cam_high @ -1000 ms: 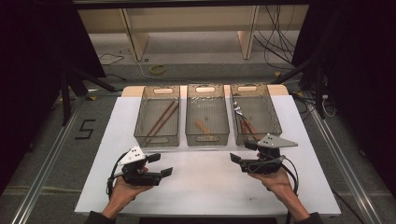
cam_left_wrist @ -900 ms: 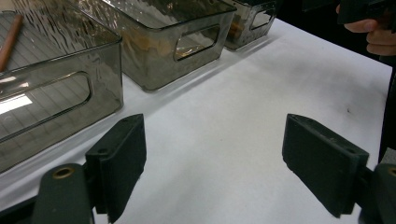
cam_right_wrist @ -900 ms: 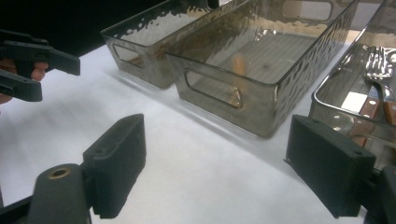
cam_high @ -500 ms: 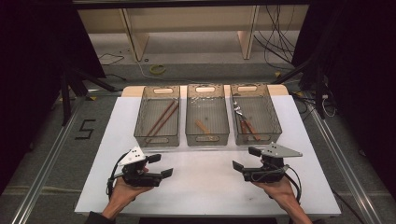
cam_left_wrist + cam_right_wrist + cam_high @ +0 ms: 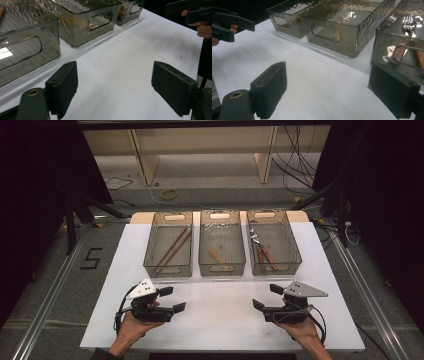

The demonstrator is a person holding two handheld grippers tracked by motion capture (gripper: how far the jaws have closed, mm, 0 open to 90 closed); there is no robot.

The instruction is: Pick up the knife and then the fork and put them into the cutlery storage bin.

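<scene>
Overhead light fell brightly on the white rectangular table top, while the surroundings stayed nearly black. Glare rippled across the three smoky translucent plastic bins, and the high view looked soft and grainy.

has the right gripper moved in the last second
Yes. In the high view the right gripper has drawn back from the right bin, toward the table's near edge. Its jaws stand open.

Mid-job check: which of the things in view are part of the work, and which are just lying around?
Likely in play:
left gripper, open
right gripper, open
three smoky clear plastic bins
brown chopsticks
wooden piece
wood-handled metal cutlery

Lying about:
yellow cable coil
black floor cables
</scene>
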